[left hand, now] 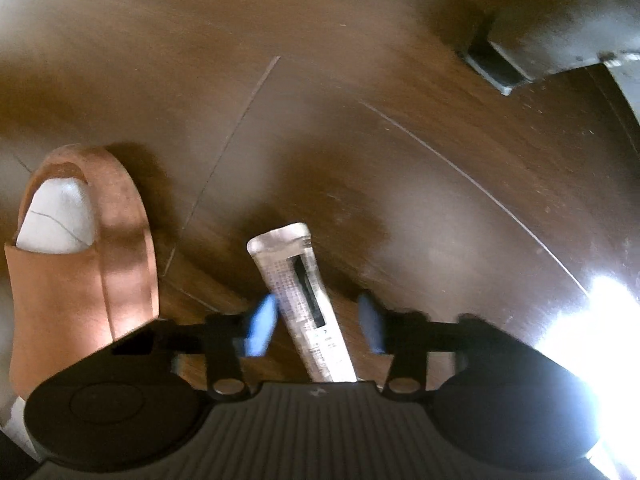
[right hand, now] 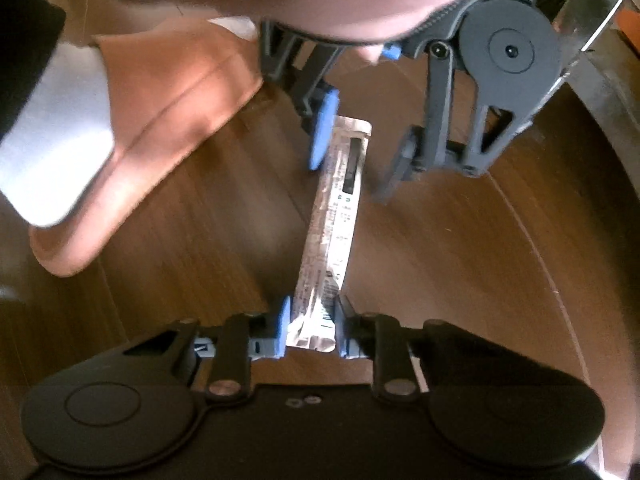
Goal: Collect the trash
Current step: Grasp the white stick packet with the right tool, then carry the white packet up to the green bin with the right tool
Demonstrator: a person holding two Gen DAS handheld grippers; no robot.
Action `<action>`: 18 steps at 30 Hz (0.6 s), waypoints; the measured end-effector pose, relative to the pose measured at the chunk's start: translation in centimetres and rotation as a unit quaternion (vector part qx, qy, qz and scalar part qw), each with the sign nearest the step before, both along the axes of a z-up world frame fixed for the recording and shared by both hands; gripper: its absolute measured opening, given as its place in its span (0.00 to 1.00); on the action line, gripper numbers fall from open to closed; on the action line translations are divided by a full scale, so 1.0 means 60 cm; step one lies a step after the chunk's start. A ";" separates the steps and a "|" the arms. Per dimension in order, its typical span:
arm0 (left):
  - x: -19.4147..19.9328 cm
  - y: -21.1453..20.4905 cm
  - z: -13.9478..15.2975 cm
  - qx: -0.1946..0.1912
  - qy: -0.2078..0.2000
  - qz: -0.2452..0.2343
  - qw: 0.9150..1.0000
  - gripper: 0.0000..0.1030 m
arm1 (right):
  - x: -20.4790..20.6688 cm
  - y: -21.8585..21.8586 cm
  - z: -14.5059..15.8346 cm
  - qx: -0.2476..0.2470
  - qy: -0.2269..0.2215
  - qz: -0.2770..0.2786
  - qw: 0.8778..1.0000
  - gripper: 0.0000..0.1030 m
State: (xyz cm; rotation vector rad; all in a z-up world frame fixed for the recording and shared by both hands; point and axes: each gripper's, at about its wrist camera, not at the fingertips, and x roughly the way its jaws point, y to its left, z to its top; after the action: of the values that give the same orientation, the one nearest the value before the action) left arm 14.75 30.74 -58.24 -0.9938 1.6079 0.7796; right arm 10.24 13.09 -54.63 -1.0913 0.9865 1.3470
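- The wooden floor [left hand: 360, 80] fills both views, a tan slipper [left hand: 80, 260] at its left
- The left gripper [right hand: 354, 148] angles down, fingers spread around the silver wrapper [right hand: 332, 216]
- The right gripper [right hand: 310, 326] pinches the wrapper's near end

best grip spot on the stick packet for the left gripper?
Take the free far end of the stick packet, across its narrow width. The right gripper is shut on the near end, so the packet spans between the two. The left gripper is open and already straddles that end, one finger at each long edge; closing there should pinch the flat faces.
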 end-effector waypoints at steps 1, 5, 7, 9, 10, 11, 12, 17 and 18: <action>0.007 -0.007 0.000 -0.003 0.001 -0.011 1.000 0.26 | 0.003 -0.004 0.004 -0.003 -0.001 -0.005 1.000 0.19; 0.029 -0.021 0.019 -0.009 -0.010 -0.014 1.000 0.25 | 0.019 -0.022 0.043 -0.001 -0.013 -0.016 1.000 0.19; 0.047 -0.033 0.037 -0.013 -0.022 -0.026 0.999 0.25 | 0.030 -0.035 0.071 -0.003 -0.024 -0.024 0.999 0.18; 0.063 -0.047 0.063 -0.018 -0.035 -0.028 0.999 0.25 | 0.042 -0.051 0.107 -0.001 -0.041 -0.031 0.999 0.18; 0.072 -0.056 0.080 -0.016 -0.045 -0.028 0.998 0.25 | 0.048 -0.064 0.123 -0.002 -0.048 -0.035 0.998 0.18; 0.083 -0.067 0.099 -0.017 -0.054 -0.033 0.998 0.25 | 0.054 -0.073 0.145 0.000 -0.058 -0.038 0.998 0.18; 0.094 -0.078 0.119 -0.017 -0.065 -0.039 0.997 0.25 | 0.059 -0.083 0.165 0.001 -0.070 -0.040 0.997 0.18; 0.137 -0.130 0.234 -0.017 -0.137 -0.050 0.989 0.24 | 0.072 -0.144 0.282 0.005 -0.138 -0.044 0.989 0.18; 0.142 -0.143 0.263 -0.017 -0.154 -0.050 0.987 0.24 | 0.072 -0.155 0.305 0.006 -0.151 -0.046 0.987 0.18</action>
State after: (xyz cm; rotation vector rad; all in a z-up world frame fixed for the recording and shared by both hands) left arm 23.26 22.13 -42.44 -0.9957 1.3941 0.5044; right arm 14.56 3.80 -36.33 -1.1855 0.7923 1.0732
